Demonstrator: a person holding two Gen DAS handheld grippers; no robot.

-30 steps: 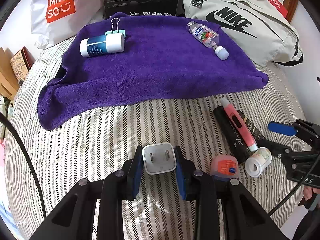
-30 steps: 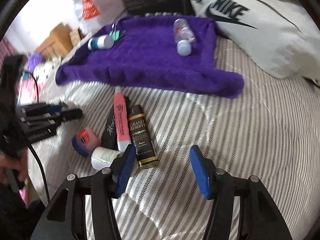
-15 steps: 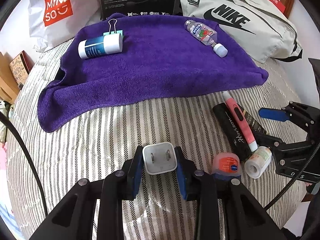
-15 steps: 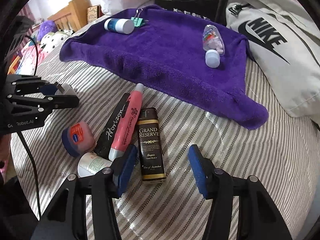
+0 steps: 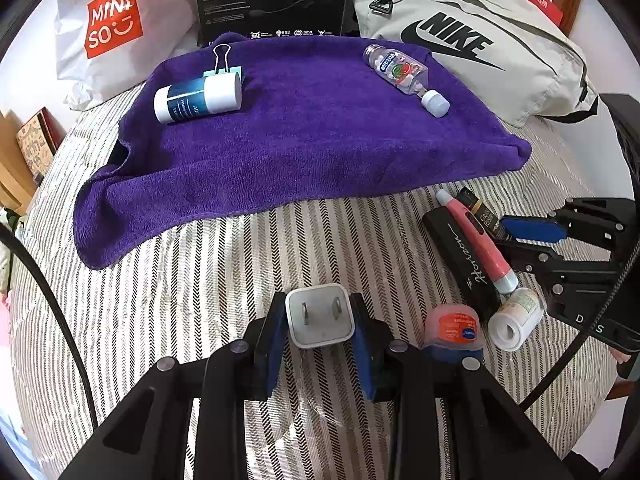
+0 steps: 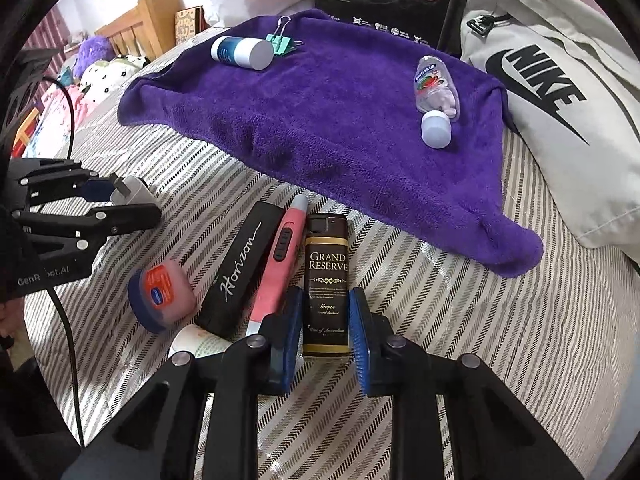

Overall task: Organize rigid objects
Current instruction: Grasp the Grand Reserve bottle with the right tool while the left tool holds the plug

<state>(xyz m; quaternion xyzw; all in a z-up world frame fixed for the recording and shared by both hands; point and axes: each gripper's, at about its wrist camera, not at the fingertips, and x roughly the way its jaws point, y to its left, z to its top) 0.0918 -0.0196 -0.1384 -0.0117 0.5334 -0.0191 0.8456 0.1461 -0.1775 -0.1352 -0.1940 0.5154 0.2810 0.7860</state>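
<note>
We tilt both grippers steeply down at the striped bedcover [image 5: 224, 280]. Our left gripper [image 5: 320, 320] clamps the white square plug adapter [image 5: 320, 316] between nearly closed jaws. Our right gripper [image 6: 325, 332] has just been closing, its blue pads now against the dark brown Grand Reserve box [image 6: 326, 280] lying beside the pink pen-shaped tube [image 6: 280, 256].
</note>
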